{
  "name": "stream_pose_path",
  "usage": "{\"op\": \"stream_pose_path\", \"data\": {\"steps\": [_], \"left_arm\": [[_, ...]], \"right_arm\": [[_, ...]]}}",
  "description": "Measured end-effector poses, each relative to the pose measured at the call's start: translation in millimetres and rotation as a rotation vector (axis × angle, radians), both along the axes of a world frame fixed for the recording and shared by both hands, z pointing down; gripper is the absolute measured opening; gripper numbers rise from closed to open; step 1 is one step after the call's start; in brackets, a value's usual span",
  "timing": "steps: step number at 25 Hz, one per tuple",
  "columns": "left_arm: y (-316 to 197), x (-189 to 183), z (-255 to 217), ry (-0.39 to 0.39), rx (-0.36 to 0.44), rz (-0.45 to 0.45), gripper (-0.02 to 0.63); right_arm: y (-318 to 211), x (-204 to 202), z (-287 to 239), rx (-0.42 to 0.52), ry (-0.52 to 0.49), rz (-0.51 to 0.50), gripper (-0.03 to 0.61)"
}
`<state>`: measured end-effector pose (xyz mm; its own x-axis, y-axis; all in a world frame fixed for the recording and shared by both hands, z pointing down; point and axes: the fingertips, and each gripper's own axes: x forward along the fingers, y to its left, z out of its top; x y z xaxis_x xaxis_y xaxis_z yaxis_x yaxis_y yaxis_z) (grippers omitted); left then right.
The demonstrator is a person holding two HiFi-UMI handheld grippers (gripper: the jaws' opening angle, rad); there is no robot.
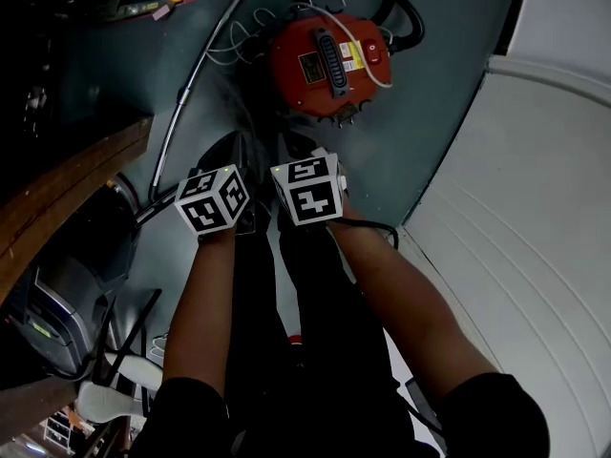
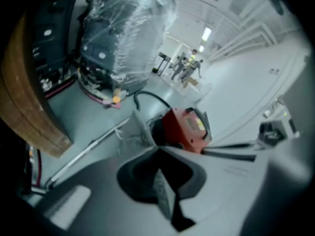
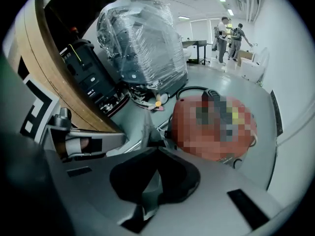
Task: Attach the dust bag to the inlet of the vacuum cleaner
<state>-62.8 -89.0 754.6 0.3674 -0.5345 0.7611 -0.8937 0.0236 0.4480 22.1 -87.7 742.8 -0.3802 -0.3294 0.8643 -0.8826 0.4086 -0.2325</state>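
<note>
The red round vacuum cleaner (image 1: 329,60) lies on the grey floor ahead of me, with its black handle and switch on top. It shows in the left gripper view (image 2: 184,129) and the right gripper view (image 3: 211,127). A thin grey dust bag (image 2: 138,127) stands up from the closed jaws, just short of the vacuum, and also shows as a grey sheet (image 3: 147,127). My left gripper (image 1: 236,148) (image 2: 156,149) and right gripper (image 1: 292,144) (image 3: 157,149) are side by side, both shut on the bag's edge. In the head view the bag is hard to make out.
A metal wand (image 1: 191,84) lies on the floor left of the vacuum. A black hose (image 1: 396,8) and white cable (image 1: 368,41) loop around it. A wooden table edge (image 1: 67,189) is at left, a plastic-wrapped machine (image 3: 142,48) beyond, and a white panel (image 1: 535,208) at right.
</note>
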Motion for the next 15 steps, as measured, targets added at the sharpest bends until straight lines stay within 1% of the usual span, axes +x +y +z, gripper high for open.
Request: {"op": "stream_pose_path", "data": {"steps": [1, 3, 7, 12, 15], "left_arm": [[-1, 2, -10, -0.035, 0.013, 0.026, 0.0], [-5, 8, -29, -0.058, 0.03, 0.056, -0.002], [-13, 18, -69, -0.055, 0.058, 0.076, -0.002], [-5, 30, -124, -0.084, 0.062, 0.128, -0.002], [-5, 36, -170, -0.058, 0.078, 0.144, -0.002]], "right_arm": [[-3, -1, -11, 0.011, -0.008, 0.004, -0.002], [-12, -2, -35, 0.036, -0.026, 0.014, -0.002], [-20, 4, -80, 0.081, -0.046, 0.053, -0.002], [4, 21, -127, 0.065, -0.046, 0.139, -0.002], [12, 22, -160, 0.071, -0.048, 0.137, -0.002]]}}
